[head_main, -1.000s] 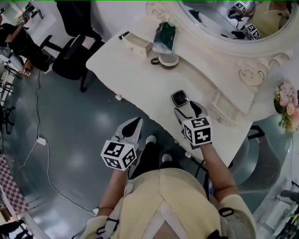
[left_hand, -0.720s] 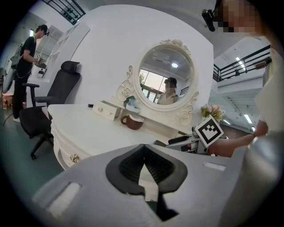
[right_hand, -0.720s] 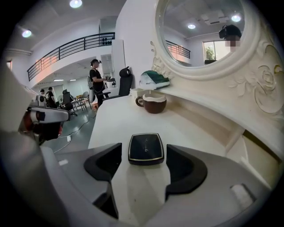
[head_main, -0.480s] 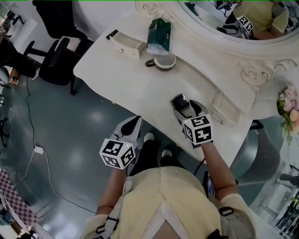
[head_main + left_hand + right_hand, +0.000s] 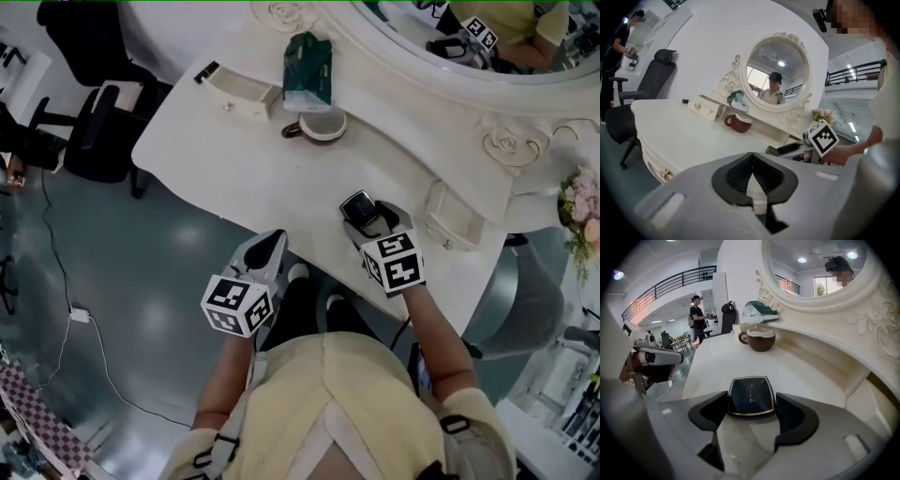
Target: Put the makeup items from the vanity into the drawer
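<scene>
Left tongs (image 5: 752, 177): clenched, empty, at front edge of white surface (image 5: 234, 178) | Right tongs (image 5: 373, 218): just been opening, released, black compact (image 5: 751, 397) flat between them.

Glossy black compact (image 5: 751, 396), smooth white vanity (image 5: 234, 169)

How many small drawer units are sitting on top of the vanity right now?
2. One drawer unit sits at the back left, beside the green packet; the other drawer unit sits at the right end, past the black compact. No others show.
</scene>
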